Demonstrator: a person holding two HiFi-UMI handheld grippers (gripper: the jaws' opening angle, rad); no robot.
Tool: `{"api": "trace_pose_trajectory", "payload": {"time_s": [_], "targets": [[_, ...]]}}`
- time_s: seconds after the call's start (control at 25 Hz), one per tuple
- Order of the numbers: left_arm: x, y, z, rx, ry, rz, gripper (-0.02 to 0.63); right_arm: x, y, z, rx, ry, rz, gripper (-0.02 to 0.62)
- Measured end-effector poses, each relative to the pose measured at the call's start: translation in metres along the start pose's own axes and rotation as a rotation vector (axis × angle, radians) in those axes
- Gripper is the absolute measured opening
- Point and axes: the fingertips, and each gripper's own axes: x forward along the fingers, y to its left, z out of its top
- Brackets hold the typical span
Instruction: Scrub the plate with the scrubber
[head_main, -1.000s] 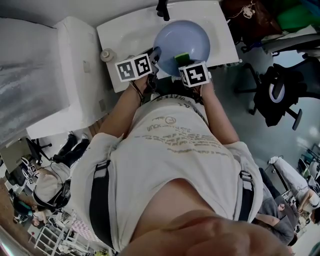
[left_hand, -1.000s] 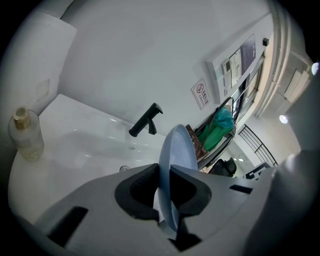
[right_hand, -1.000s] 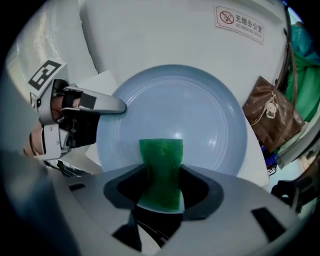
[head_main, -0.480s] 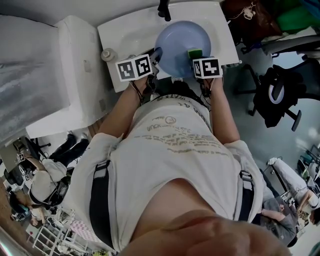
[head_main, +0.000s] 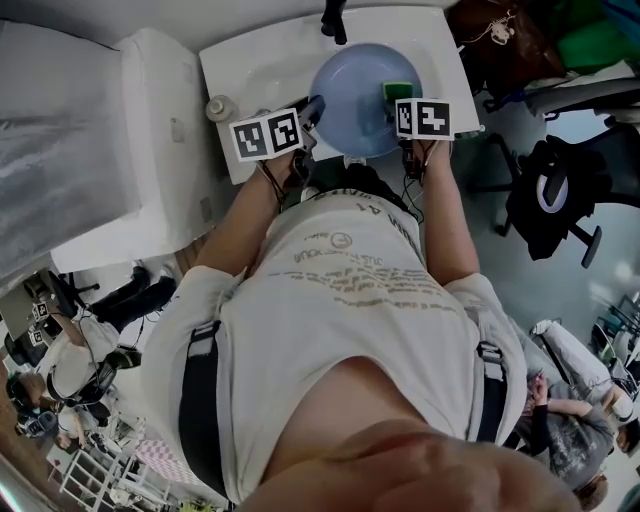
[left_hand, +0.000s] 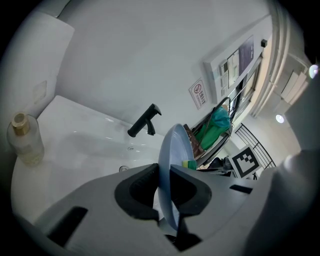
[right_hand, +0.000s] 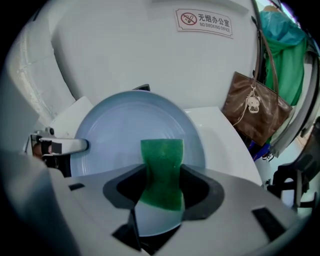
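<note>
The left tongs (left_hand: 164, 187) are clamped on the rim of a pale blue plate (right_hand: 120, 130), which stands nearly on edge over the white washbasin (head_main: 262, 58), just in front of the black faucet (left_hand: 144, 121). The right tongs (right_hand: 162, 189) pinch a green scrubber (right_hand: 161, 167) between their pads, its free end reaching onto the plate's hollow face near the plate's right rim, on the side away from the left tongs. A small clear bottle (left_hand: 24, 140) with a light cap stands at the left edge of the washbasin top. A brown handbag (right_hand: 255, 107) hangs to the right, beside a no-smoking sign (right_hand: 204, 21) on the wall.
</note>
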Motion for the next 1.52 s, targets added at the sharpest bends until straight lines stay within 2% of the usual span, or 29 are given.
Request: {"api": "trace_pose_trajectory", "payload": {"time_s": [0.2, 0.4, 0.56, 0.72, 1.0, 1.16, 1.36, 1.52], "targets": [[0.001, 0.001, -0.002, 0.003, 0.001, 0.022, 0.044, 0.003, 0.041, 0.013, -0.031, -0.012, 0.085, 0.209], [0.004, 0.001, -0.004, -0.002, 0.006, 0.053, 0.044, 0.006, 0.095, 0.010, -0.152, 0.012, 0.163, 0.209], [0.002, 0.001, -0.005, 0.013, 0.007, 0.053, 0.044, 0.006, 0.110, 0.010, -0.228, 0.022, 0.180, 0.210], [0.001, -0.005, -0.003, 0.039, 0.001, 0.042, 0.044, 0.003, 0.105, 0.015, -0.197, 0.025, 0.216, 0.210], [0.004, -0.010, -0.001, 0.056, -0.002, 0.026, 0.044, -0.002, 0.097, 0.022, -0.074, 0.000, 0.302, 0.206], [0.006, -0.012, -0.003, 0.064, 0.003, 0.031, 0.044, -0.002, 0.093, 0.019, -0.089, 0.007, 0.273, 0.205], [0.006, -0.012, -0.005, 0.066, 0.009, 0.040, 0.044, -0.004, 0.065, 0.029, -0.138, -0.034, 0.118, 0.206], [0.005, -0.011, -0.007, 0.056, 0.009, 0.037, 0.044, -0.004, 0.045, 0.034, -0.115, -0.040, 0.083, 0.206]]}}
